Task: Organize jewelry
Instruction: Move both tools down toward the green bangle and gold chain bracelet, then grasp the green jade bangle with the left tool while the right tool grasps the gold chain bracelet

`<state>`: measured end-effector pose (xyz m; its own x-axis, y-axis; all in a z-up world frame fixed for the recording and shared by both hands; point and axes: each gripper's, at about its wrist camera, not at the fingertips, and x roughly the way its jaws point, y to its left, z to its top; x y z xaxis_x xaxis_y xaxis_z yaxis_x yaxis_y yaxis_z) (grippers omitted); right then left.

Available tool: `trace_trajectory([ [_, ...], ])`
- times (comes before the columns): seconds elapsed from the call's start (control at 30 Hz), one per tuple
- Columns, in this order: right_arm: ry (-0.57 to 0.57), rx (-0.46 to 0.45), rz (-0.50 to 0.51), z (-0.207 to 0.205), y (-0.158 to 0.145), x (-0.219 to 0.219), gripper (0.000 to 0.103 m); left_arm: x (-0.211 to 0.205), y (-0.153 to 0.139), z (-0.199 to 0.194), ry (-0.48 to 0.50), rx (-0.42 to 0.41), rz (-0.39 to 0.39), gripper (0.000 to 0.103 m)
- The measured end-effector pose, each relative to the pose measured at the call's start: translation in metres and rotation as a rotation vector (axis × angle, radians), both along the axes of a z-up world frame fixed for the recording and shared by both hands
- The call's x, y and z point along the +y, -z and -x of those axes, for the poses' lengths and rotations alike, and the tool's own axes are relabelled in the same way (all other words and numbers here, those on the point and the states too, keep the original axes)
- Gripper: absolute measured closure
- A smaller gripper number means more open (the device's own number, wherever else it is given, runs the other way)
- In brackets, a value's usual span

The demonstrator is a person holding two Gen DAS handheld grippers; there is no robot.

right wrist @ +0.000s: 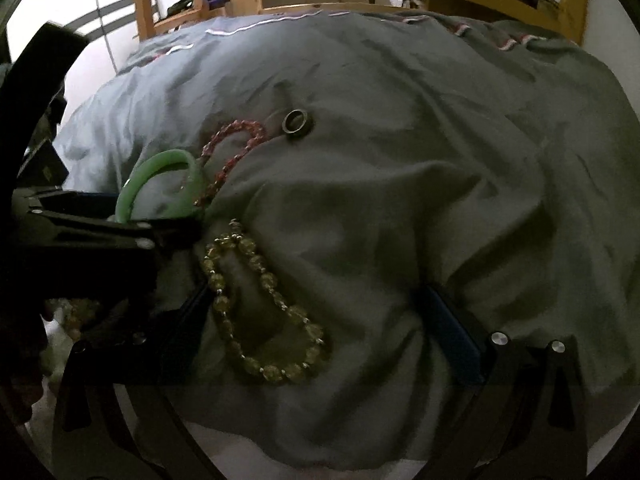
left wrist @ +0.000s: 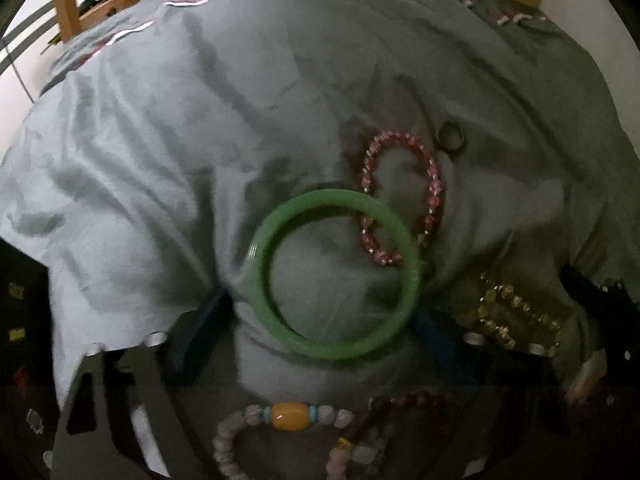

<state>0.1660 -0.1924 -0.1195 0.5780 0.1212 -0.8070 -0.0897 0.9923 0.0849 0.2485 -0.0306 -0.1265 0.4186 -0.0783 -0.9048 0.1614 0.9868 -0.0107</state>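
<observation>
Here, the left gripper (left wrist: 320,312) stood open around the green bangle (left wrist: 334,276), the open right gripper (right wrist: 324,316) straddled the yellow bead bracelet (right wrist: 264,308) near its seven o'clock finger, and next each needed a gentle squeeze.

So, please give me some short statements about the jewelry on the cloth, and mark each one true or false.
1. The green bangle lies between the left tongs' fingers. True.
2. The pink bracelet lies apart from the bangle. False: the bangle overlaps its lower end.
3. A small metal ring lies beyond the pink bracelet. True.
4. The yellow bracelet hangs lifted in the right tongs. False: it lies on the grey cloth, and the tongs are open.
5. The cloth is smooth and flat. False: it is wrinkled.
</observation>
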Motion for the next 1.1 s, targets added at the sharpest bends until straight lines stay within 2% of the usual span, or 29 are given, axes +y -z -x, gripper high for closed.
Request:
trace_trajectory([
  [0.03,0.000,-0.009,-0.019,0.003,-0.002,-0.002,0.020,-0.001,-0.002,0.002,-0.009,-0.004,0.007,0.034],
  [0.1,0.024,-0.035,-0.023,0.005,-0.010,-0.007,0.061,0.000,-0.005,0.000,-0.019,-0.007,0.022,0.038],
  [0.17,0.050,-0.054,-0.023,0.009,-0.014,-0.008,0.073,0.000,-0.008,0.002,-0.023,-0.019,0.014,0.052],
  [0.27,0.069,-0.051,-0.099,0.007,-0.018,-0.019,0.083,0.002,-0.015,0.000,-0.032,-0.036,0.023,0.067],
  [0.3,0.075,-0.054,-0.114,0.005,-0.020,-0.022,0.086,0.001,-0.017,0.000,-0.033,-0.038,0.029,0.069],
  [0.4,0.085,-0.078,-0.136,0.009,-0.024,-0.023,0.092,0.004,-0.020,-0.002,-0.038,-0.035,0.050,0.076],
  [0.53,0.086,-0.112,-0.159,0.018,-0.030,-0.025,0.093,0.008,-0.024,0.003,-0.019,-0.051,0.063,0.090],
  [0.63,0.087,-0.123,-0.169,0.024,-0.032,-0.027,0.094,0.009,-0.026,0.012,0.004,-0.086,0.031,0.098],
  [0.7,0.089,-0.122,-0.178,0.022,-0.032,-0.028,0.094,0.002,-0.030,0.013,0.030,-0.128,-0.021,0.103],
  [0.77,0.088,-0.123,-0.187,0.023,-0.032,-0.029,0.094,-0.004,-0.033,0.015,0.046,-0.166,-0.062,0.103],
  [0.93,0.081,-0.133,-0.234,0.025,-0.035,-0.034,0.094,-0.009,-0.050,0.020,0.062,-0.253,-0.058,0.103],
  [1.1,0.052,-0.192,-0.299,0.030,-0.045,-0.035,0.095,-0.005,-0.053,0.020,0.059,-0.245,-0.010,0.103],
])
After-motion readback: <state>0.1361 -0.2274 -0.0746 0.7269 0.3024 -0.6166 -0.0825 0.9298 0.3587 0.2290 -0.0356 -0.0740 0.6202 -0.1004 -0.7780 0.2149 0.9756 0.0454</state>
